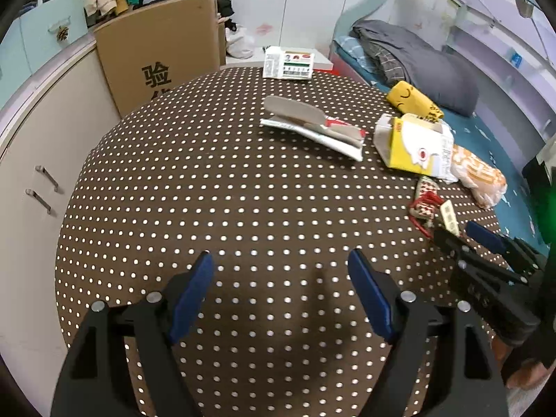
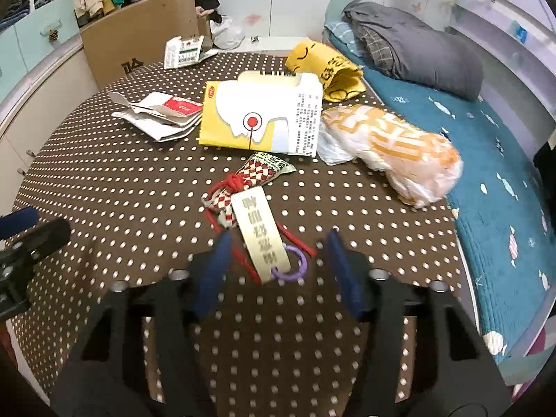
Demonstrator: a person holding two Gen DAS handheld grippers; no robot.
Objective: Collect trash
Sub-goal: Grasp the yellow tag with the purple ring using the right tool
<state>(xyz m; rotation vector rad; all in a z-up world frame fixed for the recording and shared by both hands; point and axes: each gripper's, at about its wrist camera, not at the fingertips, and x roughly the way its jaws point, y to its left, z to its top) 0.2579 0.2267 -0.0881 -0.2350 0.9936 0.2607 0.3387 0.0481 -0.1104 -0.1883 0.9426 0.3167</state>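
One tag (image 2: 262, 239), two boxes (image 2: 260, 118).

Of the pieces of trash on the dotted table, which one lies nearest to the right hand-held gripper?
The checked red-and-white pouch with its cream tag: the tag lies between the right hand-held gripper fingers, while the boxes and bags lie farther back.

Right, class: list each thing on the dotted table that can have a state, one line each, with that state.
Yellow carton: lying flat, top torn open.
White wrapper: crumpled, unfolded.
Orange plastic bag: bunched, overhanging the table edge.
Tagged checkered pouch: tied with red cord, tag between the jaws, untouched.
Left gripper: open, empty.
Right gripper: open.
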